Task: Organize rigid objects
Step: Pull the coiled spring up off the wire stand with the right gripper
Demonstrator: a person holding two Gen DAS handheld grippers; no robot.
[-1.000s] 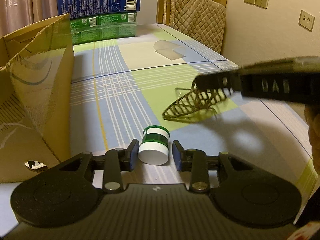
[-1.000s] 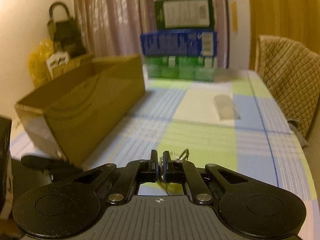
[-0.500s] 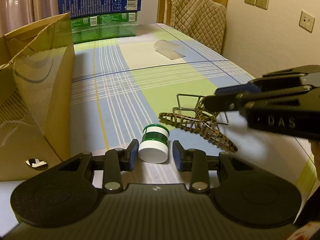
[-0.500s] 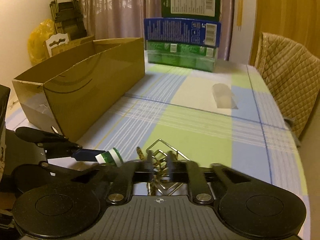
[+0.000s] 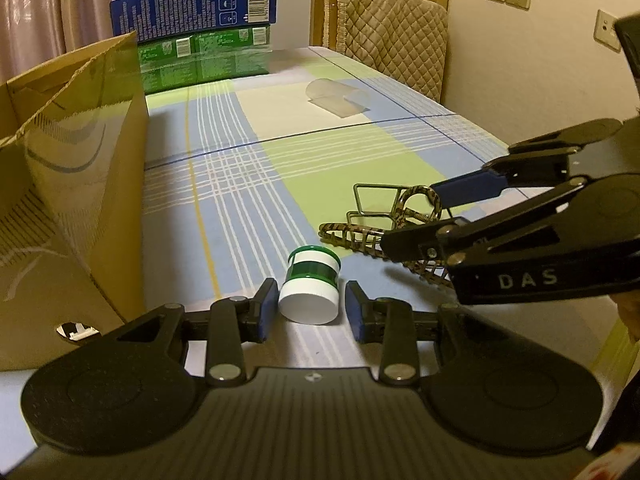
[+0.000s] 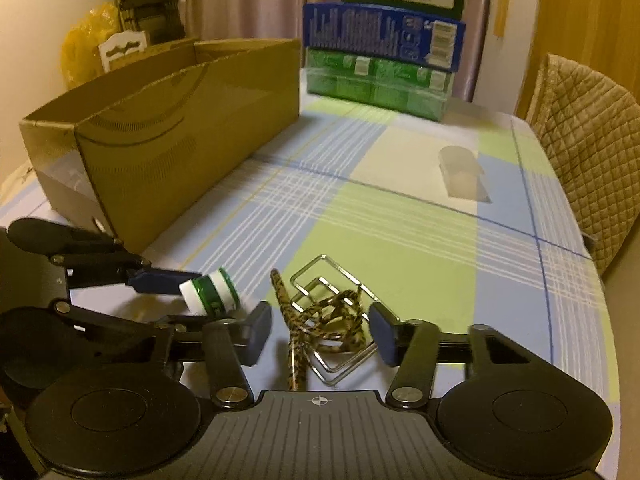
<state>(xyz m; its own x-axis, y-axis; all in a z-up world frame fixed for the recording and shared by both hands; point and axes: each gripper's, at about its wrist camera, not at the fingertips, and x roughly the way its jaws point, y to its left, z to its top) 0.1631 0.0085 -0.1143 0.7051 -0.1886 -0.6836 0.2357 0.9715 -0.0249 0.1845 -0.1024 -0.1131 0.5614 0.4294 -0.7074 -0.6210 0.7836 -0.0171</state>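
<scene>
Open now, the right tool [image 6: 319, 331] has spread its fingers wide since a second ago, when they were pinched shut, and the leopard-print hair claw [image 6: 320, 322] lies on the desk between them, touching neither pad. It rests on a bent wire frame [image 6: 335, 280] on the green patch of the plaid cloth [image 6: 400, 216]. Just left of it, the green-and-white jar [image 5: 311, 289] lies on its side between the parted fingers of the left tool [image 5: 311, 309], small gaps on both sides, nothing gripped. Seen from the left wrist, the right tool's body reads "DAS" in pale letters. Further left stands the open cardboard box [image 6: 168, 132]. A clear plastic piece [image 6: 462, 174] lies farther up the desk. At the far end sit stacked cartons [image 6: 382, 40], green, blue, green, barcodes visible, print too small to read. A quilted chair [image 6: 584, 140] stands on the right.
</scene>
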